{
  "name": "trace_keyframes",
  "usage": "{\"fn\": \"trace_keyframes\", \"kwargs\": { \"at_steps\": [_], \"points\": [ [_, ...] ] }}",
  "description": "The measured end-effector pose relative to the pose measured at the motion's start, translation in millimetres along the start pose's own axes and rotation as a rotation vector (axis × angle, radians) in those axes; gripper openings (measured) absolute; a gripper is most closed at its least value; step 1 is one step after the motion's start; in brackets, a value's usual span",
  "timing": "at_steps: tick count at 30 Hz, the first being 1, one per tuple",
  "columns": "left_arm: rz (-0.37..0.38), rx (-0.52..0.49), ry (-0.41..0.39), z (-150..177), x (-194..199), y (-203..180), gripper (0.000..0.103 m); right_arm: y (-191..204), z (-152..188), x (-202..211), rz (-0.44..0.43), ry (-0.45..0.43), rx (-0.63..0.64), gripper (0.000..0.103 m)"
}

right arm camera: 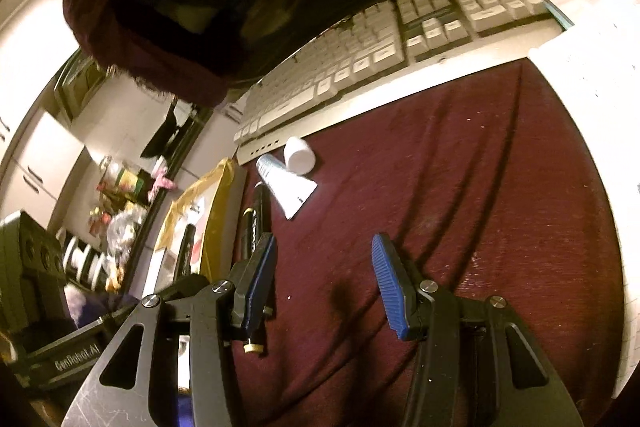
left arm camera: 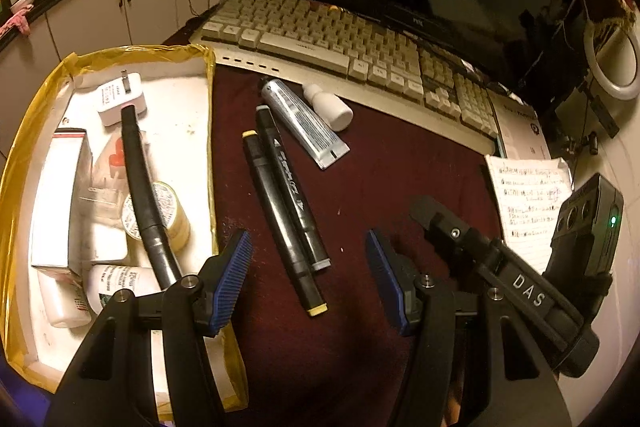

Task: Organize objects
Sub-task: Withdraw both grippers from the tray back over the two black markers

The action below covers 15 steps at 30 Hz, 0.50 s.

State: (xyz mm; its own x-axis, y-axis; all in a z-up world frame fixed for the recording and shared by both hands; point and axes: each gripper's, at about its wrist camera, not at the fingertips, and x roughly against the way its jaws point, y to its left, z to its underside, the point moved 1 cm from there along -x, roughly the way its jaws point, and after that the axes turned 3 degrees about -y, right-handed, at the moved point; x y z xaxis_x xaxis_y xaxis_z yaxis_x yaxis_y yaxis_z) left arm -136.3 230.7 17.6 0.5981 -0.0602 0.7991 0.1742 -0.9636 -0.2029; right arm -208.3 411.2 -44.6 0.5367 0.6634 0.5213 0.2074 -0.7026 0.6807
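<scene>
Markers [left arm camera: 288, 211]: I see two black ones side by side on cloth [left arm camera: 400, 163]; my left gripper [left arm camera: 308, 283] gapes above, right gripper [right arm camera: 324, 287] gapes too, partly hiding them.

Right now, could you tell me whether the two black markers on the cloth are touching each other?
Touching. The left wrist view shows the yellow-capped marker and the grey-capped marker lying side by side, barrels pressed together with no cloth showing between them.

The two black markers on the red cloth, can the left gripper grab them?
Probably yes. The markers lie bare between the open left hand-held gripper fingers, nothing over them.
</scene>
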Motion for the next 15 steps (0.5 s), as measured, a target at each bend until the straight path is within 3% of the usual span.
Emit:
{"fn": "trace_keyframes", "kwargs": {
  "at_steps": [15],
  "points": [
    [-0.008, 0.027, 0.021, -2.0, -2.2, 7.1, 0.058, -0.2, -1.0, -1.5, -0.024, 0.016, -0.011, 0.044]
  ]
}}
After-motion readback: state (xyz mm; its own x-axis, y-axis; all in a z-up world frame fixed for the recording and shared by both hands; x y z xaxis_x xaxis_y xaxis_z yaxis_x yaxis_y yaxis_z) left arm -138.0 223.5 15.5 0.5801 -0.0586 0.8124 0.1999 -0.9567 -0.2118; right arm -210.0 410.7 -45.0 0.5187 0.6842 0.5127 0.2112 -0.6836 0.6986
